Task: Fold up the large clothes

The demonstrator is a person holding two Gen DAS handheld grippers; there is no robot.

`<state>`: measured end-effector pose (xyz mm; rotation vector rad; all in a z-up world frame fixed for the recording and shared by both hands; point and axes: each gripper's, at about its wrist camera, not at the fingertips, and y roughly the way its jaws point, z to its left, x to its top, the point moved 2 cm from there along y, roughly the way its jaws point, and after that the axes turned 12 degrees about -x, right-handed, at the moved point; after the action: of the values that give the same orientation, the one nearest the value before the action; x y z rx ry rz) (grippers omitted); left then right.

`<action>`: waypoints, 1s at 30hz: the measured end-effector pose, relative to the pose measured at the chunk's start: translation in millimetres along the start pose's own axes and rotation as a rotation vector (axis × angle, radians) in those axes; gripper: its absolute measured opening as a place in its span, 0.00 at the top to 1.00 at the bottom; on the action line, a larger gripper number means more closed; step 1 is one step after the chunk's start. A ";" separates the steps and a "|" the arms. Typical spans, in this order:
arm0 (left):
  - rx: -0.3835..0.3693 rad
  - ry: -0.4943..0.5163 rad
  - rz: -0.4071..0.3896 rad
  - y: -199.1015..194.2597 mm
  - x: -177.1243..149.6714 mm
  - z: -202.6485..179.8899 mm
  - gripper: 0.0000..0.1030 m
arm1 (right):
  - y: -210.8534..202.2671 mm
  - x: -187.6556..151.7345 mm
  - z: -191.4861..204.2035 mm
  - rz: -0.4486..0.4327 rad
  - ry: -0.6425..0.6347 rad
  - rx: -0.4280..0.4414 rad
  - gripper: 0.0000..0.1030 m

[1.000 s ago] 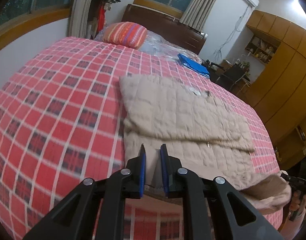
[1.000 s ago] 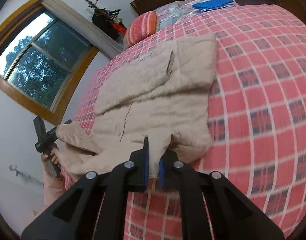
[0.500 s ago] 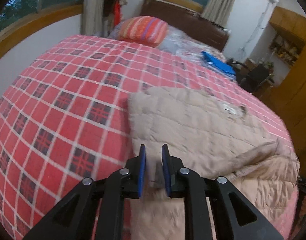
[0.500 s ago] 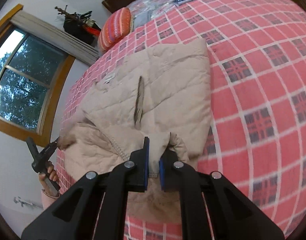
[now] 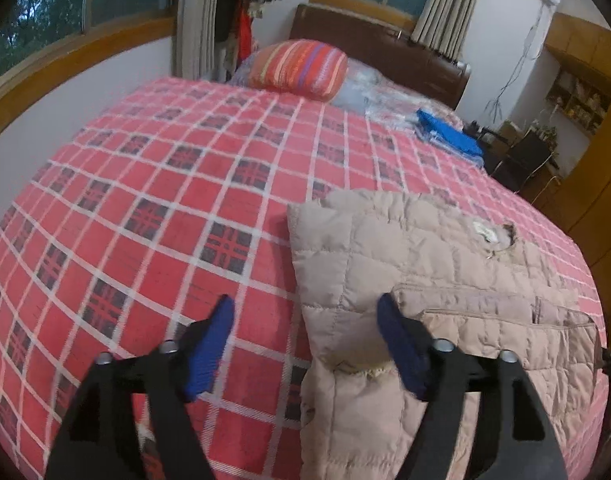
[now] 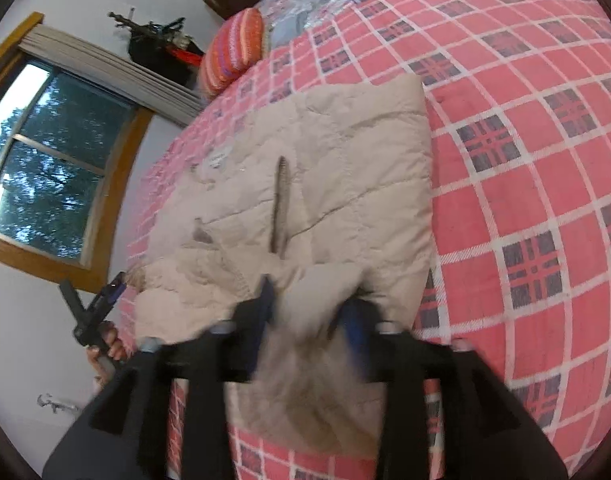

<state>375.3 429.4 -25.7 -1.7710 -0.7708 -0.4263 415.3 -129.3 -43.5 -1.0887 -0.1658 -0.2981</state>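
While its blue-padded fingers stand spread wide over the bed, the left hand-held gripper (image 5: 305, 320) holds nothing, one pad above the red checked bedspread (image 5: 153, 184), the other at the edge of the beige quilted jacket (image 5: 425, 264). The right hand-held gripper (image 6: 309, 300) is blurred, parted, with a bunch of the jacket's fabric between its fingers. The jacket lies folded over itself on the bed's near half. A striped pillow (image 5: 301, 66) sits by the headboard.

No legible text, brand, number or sign is present. A small white label (image 5: 482, 233) is sewn on the beige quilted jacket (image 5: 417, 264); its print is unreadable.
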 end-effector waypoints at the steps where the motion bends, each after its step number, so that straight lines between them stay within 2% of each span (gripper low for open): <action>1: -0.006 0.011 0.006 -1.9 -1.4 -0.1 0.24 | -5.3 0.9 0.8 -0.013 0.000 -0.006 0.26; 2: -0.011 0.020 0.011 -3.4 -3.1 -0.4 0.24 | -14.5 1.2 0.4 -0.051 -0.004 -0.039 0.16; 3: -0.012 0.030 0.017 -5.3 -5.8 -0.7 0.24 | -22.9 1.6 0.5 -0.081 -0.012 -0.062 0.16; 7: -0.016 0.042 0.031 -5.6 -11.1 -3.2 0.23 | -30.2 -0.5 -0.2 -0.091 -0.034 -0.079 0.17; 12: 0.029 0.078 0.048 5.6 -12.9 -9.8 0.20 | -4.9 -9.4 4.2 -0.054 -0.103 -0.166 0.18; 15: 0.048 0.089 0.063 15.5 -13.2 -12.2 0.20 | 12.0 -11.6 2.9 -0.035 -0.118 -0.186 0.29; 16: 0.052 0.091 0.071 19.7 -13.5 -13.6 0.20 | 18.2 -12.3 3.9 -0.027 -0.122 -0.193 0.46; 17: 0.053 0.098 0.083 24.5 -14.2 -16.2 0.20 | 23.5 -13.4 6.0 -0.022 -0.134 -0.205 0.57; 18: 0.054 0.106 0.090 27.3 -14.9 -18.5 0.20 | 25.4 -13.2 6.9 -0.029 -0.142 -0.221 0.60; 20: 0.075 0.156 0.086 30.8 -18.3 -29.8 0.22 | 24.2 -15.3 12.4 -0.064 -0.182 -0.268 0.80; 21: 0.088 0.176 0.081 30.8 -20.1 -34.6 0.26 | 21.2 -17.2 13.9 -0.073 -0.192 -0.260 0.83; 23: 0.081 0.206 0.094 28.8 -26.7 -45.6 0.59 | 13.9 -21.1 13.7 -0.089 -0.190 -0.248 0.90; 24: 0.067 0.207 0.101 26.2 -29.8 -49.3 0.66 | 8.7 -24.7 14.1 -0.103 -0.200 -0.249 0.90; 25: 0.062 0.207 0.101 22.4 -33.0 -52.5 0.83 | 3.6 -27.4 14.3 -0.114 -0.206 -0.252 0.91; 26: 0.047 0.204 0.094 15.5 -36.9 -54.6 0.93 | -2.9 -31.7 14.0 -0.126 -0.209 -0.249 0.91; 30: -0.008 0.200 0.000 -24.6 -51.4 -55.4 1.00 | -25.8 -49.8 13.1 -0.164 -0.225 -0.219 0.91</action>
<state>326.2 366.9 -22.2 -1.7053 -0.6283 -0.5968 360.1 -120.9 -29.6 -1.3283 -0.4324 -0.3460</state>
